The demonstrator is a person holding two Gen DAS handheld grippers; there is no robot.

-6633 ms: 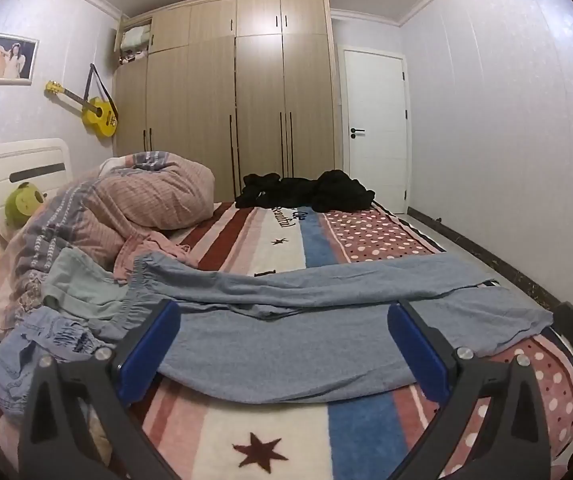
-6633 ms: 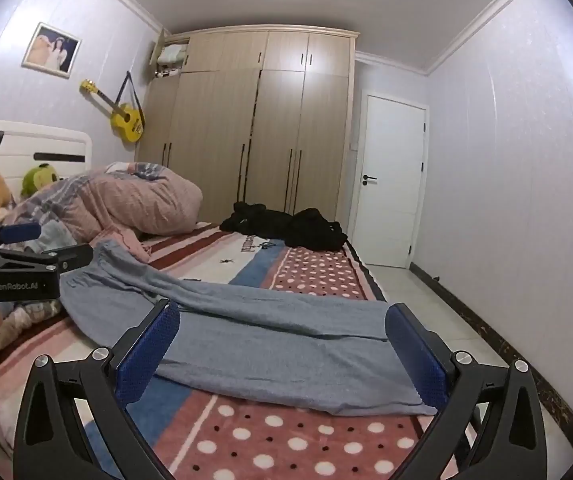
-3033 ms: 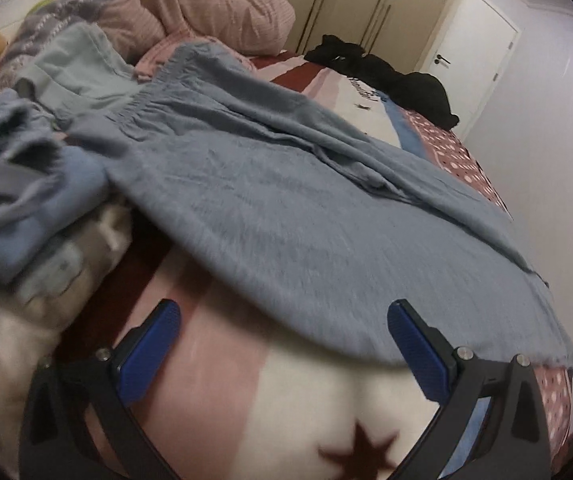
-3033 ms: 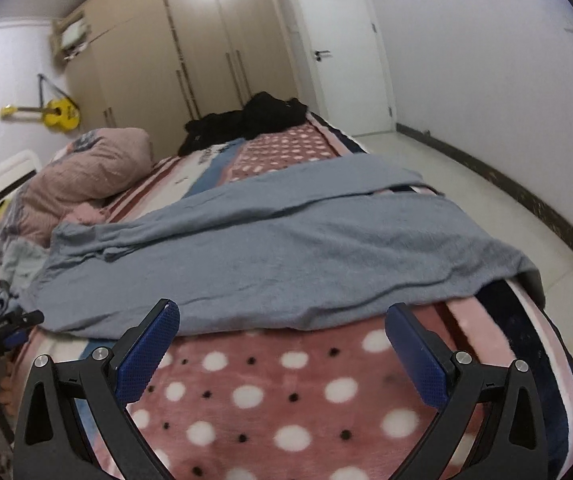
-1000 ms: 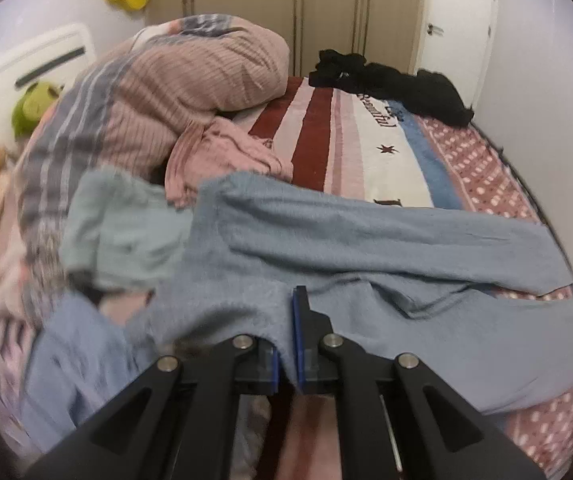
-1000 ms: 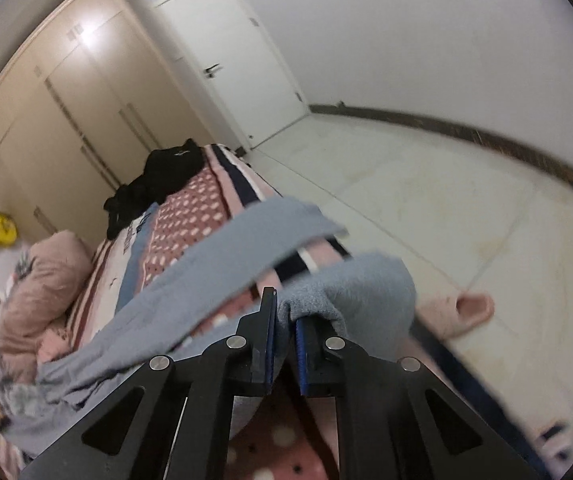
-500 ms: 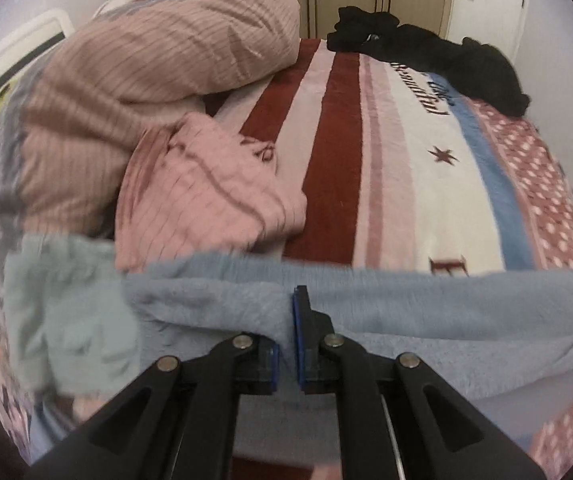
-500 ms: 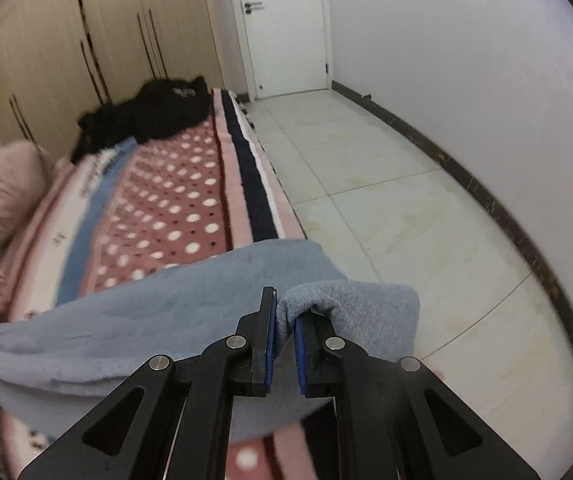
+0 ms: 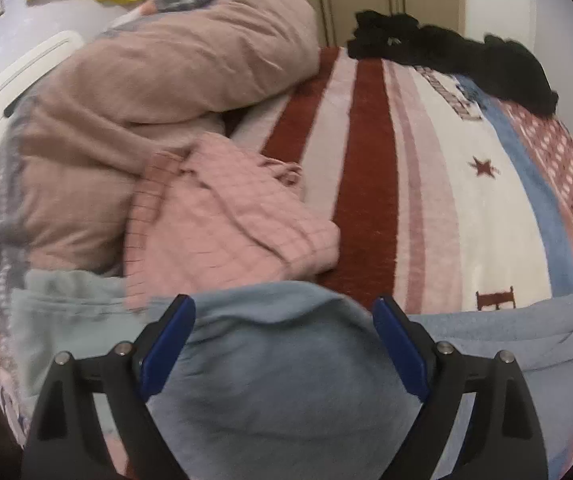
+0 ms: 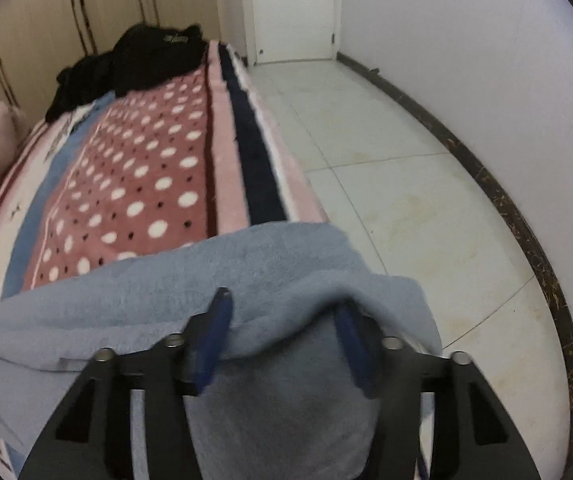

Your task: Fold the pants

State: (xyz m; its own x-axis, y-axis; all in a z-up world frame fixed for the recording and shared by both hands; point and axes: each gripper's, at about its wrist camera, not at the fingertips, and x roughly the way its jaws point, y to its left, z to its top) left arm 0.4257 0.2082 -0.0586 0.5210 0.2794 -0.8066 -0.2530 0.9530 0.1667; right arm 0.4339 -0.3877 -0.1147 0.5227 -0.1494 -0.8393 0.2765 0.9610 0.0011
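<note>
— Fingers on the left gripper and right gripper?
— Both spread, over the blue pants on the bed.
— Progress?
— Lengthwise fold seems laid; crosswise folds remain.

Bedroom w/ tall beige wardrobe, white door, pale tile floor, dark skirting.

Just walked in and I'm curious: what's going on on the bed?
A person is folding blue-grey pants on the bed, one tool in each hand. Both the left tool and the right tool are open, with cloth lying between their fingers. The pants lie along the near edge, beside a pink garment.
</note>
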